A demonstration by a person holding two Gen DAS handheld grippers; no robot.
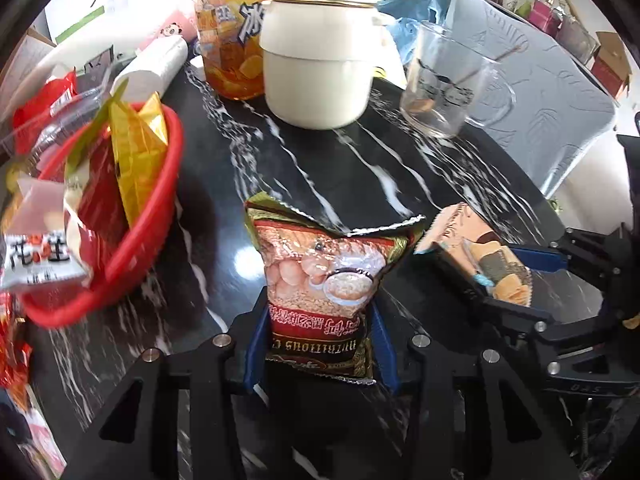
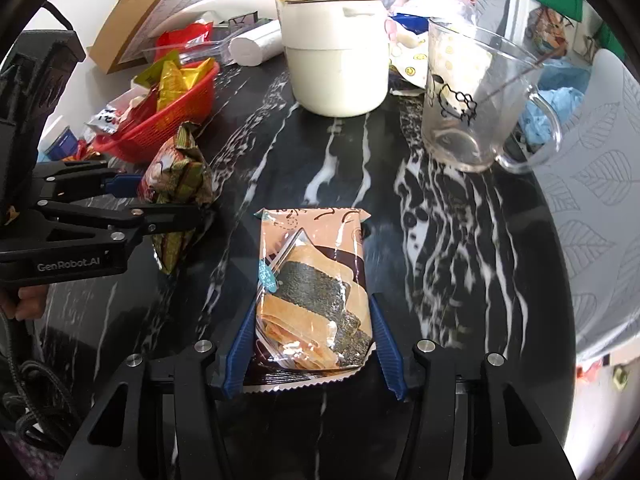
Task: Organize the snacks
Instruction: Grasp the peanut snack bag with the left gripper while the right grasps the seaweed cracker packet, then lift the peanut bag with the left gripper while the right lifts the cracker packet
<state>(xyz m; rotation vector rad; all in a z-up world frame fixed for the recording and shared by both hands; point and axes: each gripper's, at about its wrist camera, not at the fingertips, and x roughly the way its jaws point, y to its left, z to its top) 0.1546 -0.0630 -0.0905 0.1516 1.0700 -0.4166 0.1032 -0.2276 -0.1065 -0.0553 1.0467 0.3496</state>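
Note:
My left gripper (image 1: 318, 344) is shut on a red and green cereal snack packet (image 1: 324, 276), held above the black marble table (image 1: 320, 184). My right gripper (image 2: 310, 346) is shut on a peach seaweed cracker packet (image 2: 312, 280). In the left wrist view the right gripper (image 1: 492, 280) with its cracker packet (image 1: 480, 256) is at the right. In the right wrist view the left gripper (image 2: 168, 200) with the cereal packet (image 2: 176, 176) is at the left. A red basket (image 1: 140, 240) with several snack packets sits at the left; it also shows in the right wrist view (image 2: 176, 112).
A cream kettle (image 1: 320, 52) stands at the back centre, a glass mug (image 1: 448, 84) to its right, a jar of orange fruit (image 1: 228, 40) and a white roll (image 1: 156, 64) to its left. A cardboard box (image 2: 148, 12) and clutter lie behind. The table's round edge curves at right.

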